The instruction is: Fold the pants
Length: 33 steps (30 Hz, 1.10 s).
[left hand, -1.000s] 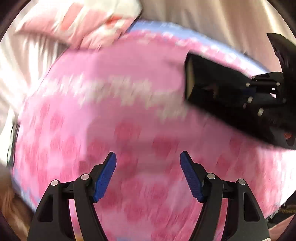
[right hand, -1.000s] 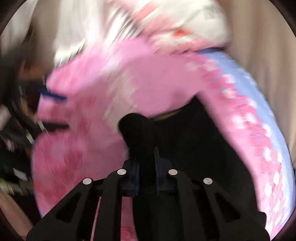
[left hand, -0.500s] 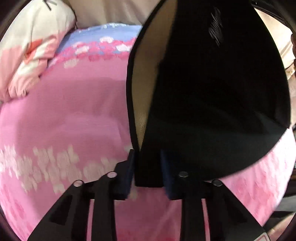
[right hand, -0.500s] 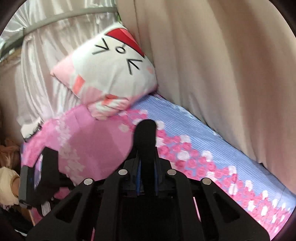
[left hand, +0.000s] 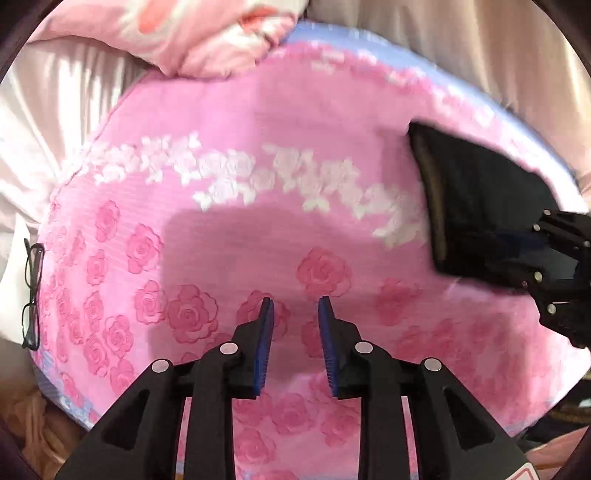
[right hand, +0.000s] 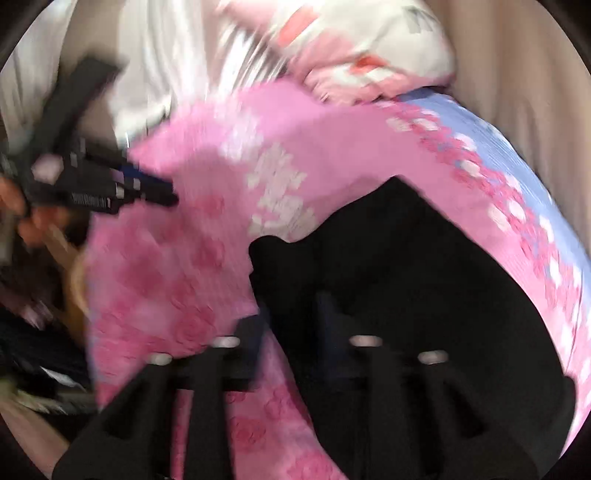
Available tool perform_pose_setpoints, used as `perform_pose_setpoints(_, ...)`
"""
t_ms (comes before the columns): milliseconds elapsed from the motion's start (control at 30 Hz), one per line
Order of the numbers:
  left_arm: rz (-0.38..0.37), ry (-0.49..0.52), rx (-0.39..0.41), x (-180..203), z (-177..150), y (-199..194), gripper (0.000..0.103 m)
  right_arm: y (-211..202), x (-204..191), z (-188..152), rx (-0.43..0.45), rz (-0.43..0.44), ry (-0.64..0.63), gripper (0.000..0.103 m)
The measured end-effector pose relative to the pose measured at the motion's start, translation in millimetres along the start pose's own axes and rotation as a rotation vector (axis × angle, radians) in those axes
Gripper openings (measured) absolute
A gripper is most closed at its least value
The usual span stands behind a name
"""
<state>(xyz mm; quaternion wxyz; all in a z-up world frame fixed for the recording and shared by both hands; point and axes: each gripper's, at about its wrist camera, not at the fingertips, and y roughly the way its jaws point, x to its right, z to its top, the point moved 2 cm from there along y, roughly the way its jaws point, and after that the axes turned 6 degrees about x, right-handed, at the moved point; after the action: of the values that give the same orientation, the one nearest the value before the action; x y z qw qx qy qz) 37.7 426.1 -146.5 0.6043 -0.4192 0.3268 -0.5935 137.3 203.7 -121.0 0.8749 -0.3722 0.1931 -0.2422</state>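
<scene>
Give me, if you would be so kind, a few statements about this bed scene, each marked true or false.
1. The pants are black. True.
2. The left tool grips the pants. False: nothing is between its pads, and its jaws have just been opening a little.
3. A pair of glasses lies by the left edge of the blanket in the left wrist view. True.
4. The blanket is plain green. False: it is pink with a rose pattern.
5. The pillow lies on top of the pants. False: it sits at the far end of the bed, apart from them.
</scene>
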Motion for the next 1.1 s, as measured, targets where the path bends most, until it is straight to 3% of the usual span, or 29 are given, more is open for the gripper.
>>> perform_pose_setpoints(33,-0.02,-0.005,0.022,6,3,-7,0.025,-13,10,1,0.044,-0.013,0.048,0.09)
perform_pose_setpoints(100,-0.079,0.021,0.076,34,14,-22,0.035,-40,34,0,0.098,0.007,0.133,0.086)
perform_pose_setpoints(133,-0.11,0.04,0.109,55,18,-29,0.045,-52,47,-1,0.114,0.01,0.179,0.083)
perform_pose_setpoints(167,-0.142,0.055,0.134,73,26,-31,0.053,-67,63,-4,0.143,-0.01,0.221,0.068)
perform_pose_setpoints(200,-0.187,0.075,0.149,97,33,-30,0.055,-84,87,-11,0.163,-0.071,0.278,0.061)
perform_pose_setpoints(267,-0.232,0.096,0.143,134,43,-18,0.057,-103,131,-29,0.15,-0.229,0.375,0.058)
perform_pose_setpoints(333,-0.2,0.13,0.105,172,53,11,0.057,-119,185,-56,0.097,-0.413,0.48,0.058)
perform_pose_setpoints(400,-0.083,0.184,0.03,190,50,47,0.056,-125,240,-73,0.031,-0.53,0.508,0.058)
perform_pose_setpoints(467,-0.002,0.206,-0.026,190,36,69,0.055,-115,253,-70,0.017,-0.515,0.464,0.058)
perform_pose_setpoints(533,0.016,0.257,0.007,193,28,62,0.056,-78,247,-68,-0.064,-0.42,0.319,0.058)
perform_pose_setpoints(600,0.059,0.3,0.0,196,20,58,0.058,-51,249,-76,-0.13,-0.484,0.167,0.048)
perform_pose_setpoints(700,0.111,0.326,-0.005,201,20,65,0.059,-68,274,-73,0.02,-0.524,0.352,0.049)
perform_pose_setpoints(733,0.117,0.319,-0.01,201,23,69,0.059,-85,269,-72,0.08,-0.555,0.386,0.049)
perform_pose_setpoints(767,0.119,0.311,-0.016,199,25,70,0.059,-97,260,-73,0.115,-0.529,0.402,0.05)
perform_pose_setpoints(833,0.12,0.297,-0.021,197,27,70,0.06,-106,231,-80,0.12,-0.418,0.4,0.05)
perform_pose_setpoints(900,0.126,0.294,-0.021,195,28,72,0.06,-84,211,-88,0.045,-0.332,0.342,0.048)
perform_pose_setpoints(967,0.136,0.292,-0.022,195,31,76,0.06,-53,216,-93,-0.004,-0.331,0.313,0.048)
perform_pose_setpoints(1100,0.16,0.265,-0.039,194,40,77,0.059,-74,227,-81,0.121,-0.279,0.464,0.05)
